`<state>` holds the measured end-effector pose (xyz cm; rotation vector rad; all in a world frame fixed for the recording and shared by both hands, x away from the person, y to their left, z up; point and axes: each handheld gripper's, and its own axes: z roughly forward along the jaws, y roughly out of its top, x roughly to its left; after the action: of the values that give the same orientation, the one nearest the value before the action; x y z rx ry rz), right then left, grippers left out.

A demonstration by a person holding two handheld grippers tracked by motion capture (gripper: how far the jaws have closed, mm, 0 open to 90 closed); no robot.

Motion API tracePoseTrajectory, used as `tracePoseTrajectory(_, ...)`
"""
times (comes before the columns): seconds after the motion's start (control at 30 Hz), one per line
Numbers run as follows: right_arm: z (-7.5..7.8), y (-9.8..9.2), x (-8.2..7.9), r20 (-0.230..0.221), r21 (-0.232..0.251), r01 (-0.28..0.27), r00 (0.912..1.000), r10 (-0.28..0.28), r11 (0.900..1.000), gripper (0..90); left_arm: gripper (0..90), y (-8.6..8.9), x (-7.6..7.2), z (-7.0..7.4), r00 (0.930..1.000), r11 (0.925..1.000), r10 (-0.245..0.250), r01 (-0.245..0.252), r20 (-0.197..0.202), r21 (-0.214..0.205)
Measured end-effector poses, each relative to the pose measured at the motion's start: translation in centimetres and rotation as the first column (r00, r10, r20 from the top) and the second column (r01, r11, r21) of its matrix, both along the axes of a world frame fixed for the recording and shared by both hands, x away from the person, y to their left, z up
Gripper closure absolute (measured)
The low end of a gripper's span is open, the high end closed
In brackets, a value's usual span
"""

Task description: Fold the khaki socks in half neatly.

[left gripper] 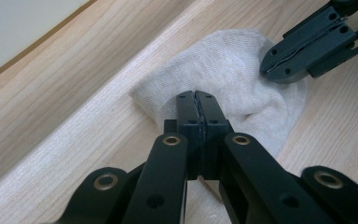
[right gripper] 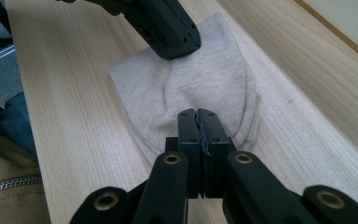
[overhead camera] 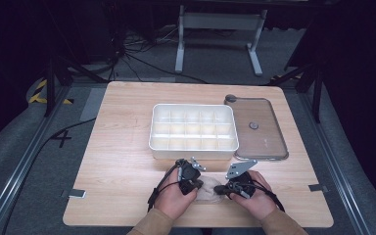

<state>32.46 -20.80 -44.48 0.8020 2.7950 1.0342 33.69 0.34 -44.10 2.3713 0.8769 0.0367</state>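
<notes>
Sock [left gripper: 233,70], pinched by both tools, table [overhead camera: 127,147]

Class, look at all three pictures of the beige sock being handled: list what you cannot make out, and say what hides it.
- High view: the beige knitted sock is mostly covered by both hands and tools.
- Left gripper view: the fabric under the left tool is hidden by its closed jaws.
- Right gripper view: the same under the right tool.
- High view: the white plastic divided box is too small to show whether anything lies inside.

Light wooden table [overhead camera: 117,147] carries: white compartment tray [overhead camera: 193,147], clear lid [overhead camera: 269,134] just beside it, beige sock [overhead camera: 208,192] at near edge
</notes>
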Motion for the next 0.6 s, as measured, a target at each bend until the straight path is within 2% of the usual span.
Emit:
tracePoseTrajectory(0.23,0.3,-0.2,0.2,0.001,-0.009,-0.013,0.9999,0.013,0.9999,89.8,84.0,2.2,-0.2,1.5,0.9993,0.9988,0.037,-0.037,-0.008,-0.033)
tracePoseTrajectory(0.37,0.9,0.0,0.2,0.007,-0.001,-0.013,0.9999,0.013,0.9999,89.8,80.6,3.3,-0.3,1.7,0.9976,0.997,0.051,-0.053,-0.046,-0.057)
tracePoseTrajectory(0.47,1.4,0.2,0.2,0.04,0.008,-0.014,0.9991,0.013,0.9999,89.8,79.2,3.2,-0.4,1.5,0.9968,0.9963,0.045,-0.049,-0.067,-0.07)
tracePoseTrajectory(0.5,1.5,0.3,0.1,0.068,0.011,-0.011,0.9976,0.01,0.9999,89.7,81.0,3.0,-0.5,1.4,0.9968,0.997,0.044,-0.048,-0.066,-0.061)
tracePoseTrajectory(0.6,1.6,1.0,-0.2,0.111,0.043,-0.035,0.9933,0.03,0.9985,89.3,82.4,2.4,-0.8,1.1,0.9967,0.9989,0.027,-0.03,-0.077,-0.038)
